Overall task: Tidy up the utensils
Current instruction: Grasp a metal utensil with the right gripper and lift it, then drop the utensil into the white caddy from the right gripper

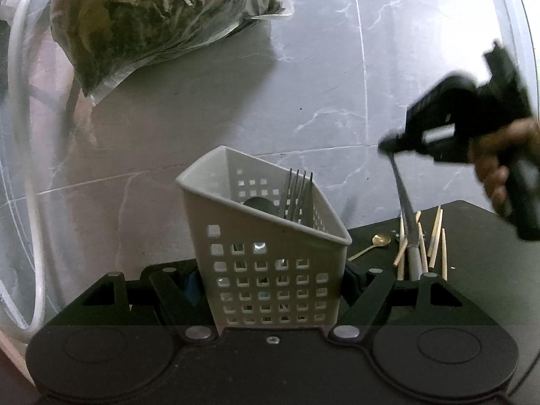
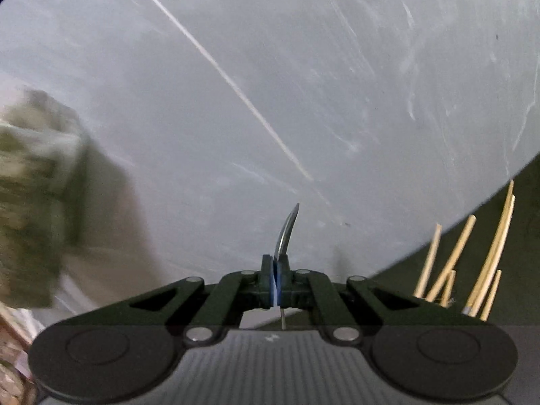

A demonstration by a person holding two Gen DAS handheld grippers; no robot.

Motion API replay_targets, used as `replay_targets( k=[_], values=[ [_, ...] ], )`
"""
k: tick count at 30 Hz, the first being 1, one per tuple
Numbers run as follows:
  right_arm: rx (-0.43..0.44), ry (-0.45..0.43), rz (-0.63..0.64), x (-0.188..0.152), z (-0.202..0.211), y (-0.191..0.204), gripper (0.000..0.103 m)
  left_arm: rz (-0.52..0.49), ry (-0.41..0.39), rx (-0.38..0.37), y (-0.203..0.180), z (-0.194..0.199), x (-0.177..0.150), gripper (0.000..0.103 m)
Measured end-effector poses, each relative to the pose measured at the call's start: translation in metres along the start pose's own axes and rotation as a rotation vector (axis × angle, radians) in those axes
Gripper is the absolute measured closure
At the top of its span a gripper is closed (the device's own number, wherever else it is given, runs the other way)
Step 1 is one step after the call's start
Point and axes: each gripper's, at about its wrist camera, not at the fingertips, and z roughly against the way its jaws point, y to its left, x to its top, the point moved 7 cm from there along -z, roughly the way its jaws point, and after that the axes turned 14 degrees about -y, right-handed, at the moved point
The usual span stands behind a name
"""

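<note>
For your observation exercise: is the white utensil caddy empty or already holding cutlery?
Holding cutlery: fork tines rise above the white caddy's rim, with a dark rounded utensil beside them.

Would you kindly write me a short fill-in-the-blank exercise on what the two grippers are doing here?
1. The left gripper is clamped on a white ____ with square holes.
2. Standing inside it with the tines up is a ____.
3. The right gripper is shut on a thin ____ utensil.
4. On the black table, beside the chopsticks, lies a small gold ____.

Missing words: basket; fork; metal; spoon
</note>
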Motion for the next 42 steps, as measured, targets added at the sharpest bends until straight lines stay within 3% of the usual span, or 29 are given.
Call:
replay_targets(
  k=[7,13,17,32,33,35,36,37,41,42],
  values=[
    [0.231,-0.108,0.095,0.007,0.028,0.086,0.101,-0.002,-0.004,-0.052,0.007,0.007,0.0,0.026],
    [0.371,-0.122,0.227,-0.017,0.025,0.146,0.101,-0.006,0.002,-0.066,0.012,0.005,0.002,0.026],
    [0.402,-0.124,0.33,-0.04,0.023,0.16,0.101,-0.007,0.003,-0.067,0.012,0.003,0.003,0.026],
    [0.41,-0.021,0.568,-0.12,0.039,0.148,0.1,-0.011,-0.004,-0.068,0.01,0.004,0.002,0.026],
    [0.408,-0.015,0.585,-0.123,0.04,0.148,0.098,-0.011,-0.004,-0.069,0.01,0.004,0.002,0.026],
    [0.435,0.026,0.6,-0.126,0.043,0.147,0.075,-0.011,-0.003,-0.068,0.01,0.004,0.002,0.026],
    [0.449,0.032,0.601,-0.126,0.046,0.146,0.05,-0.011,-0.004,-0.069,0.01,0.004,0.002,0.026],
    [0.469,0.033,0.601,-0.124,0.05,0.145,0.036,-0.012,-0.004,-0.068,0.01,0.005,0.001,0.026],
    [0.46,0.02,0.577,-0.102,0.062,0.13,0.028,-0.013,-0.003,-0.062,0.009,0.005,0.001,0.026],
    [0.439,0.004,0.558,-0.092,0.063,0.121,0.021,-0.013,-0.002,-0.06,0.009,0.004,0.001,0.026]
  ],
)
